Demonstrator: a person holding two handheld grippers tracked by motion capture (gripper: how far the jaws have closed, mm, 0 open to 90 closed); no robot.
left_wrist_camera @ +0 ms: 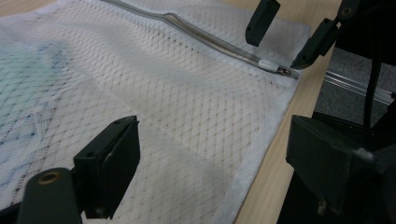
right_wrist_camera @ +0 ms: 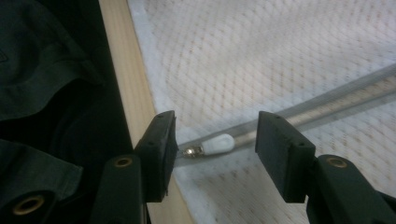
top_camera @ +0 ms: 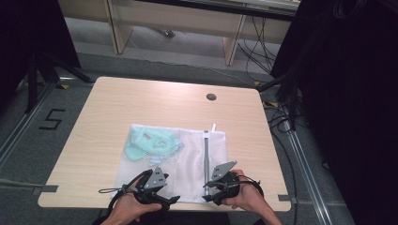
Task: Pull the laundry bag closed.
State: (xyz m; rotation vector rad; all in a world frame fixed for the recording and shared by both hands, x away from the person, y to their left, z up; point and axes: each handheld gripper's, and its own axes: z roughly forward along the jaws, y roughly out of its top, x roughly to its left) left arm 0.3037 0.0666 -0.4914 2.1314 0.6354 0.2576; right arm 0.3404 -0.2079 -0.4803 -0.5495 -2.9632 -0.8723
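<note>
White mesh zippered laundry bag (top_camera: 187, 159) — flat on the light wooden table (top_camera: 117, 108), zipper track running away from the near edge. White zipper pull (right_wrist_camera: 218, 144) lies between the right gripper (right_wrist_camera: 215, 144)'s open jaws, untouched; left gripper (left_wrist_camera: 210, 168) — open, empty, over mesh beside it.

Item: our left hand-held gripper (top_camera: 170, 200), black frame with a grey three-cornered plate on top and a thin black cable looping off its outer side. Item: our right hand-held gripper (top_camera: 206, 189), same black build, same grey plate, black cable curling behind. Each carries two blocky black jaws with flat matt pads; brass-coloured round eyelets sit in the jaw arms. We wear no sleeves on the forearms.
</note>
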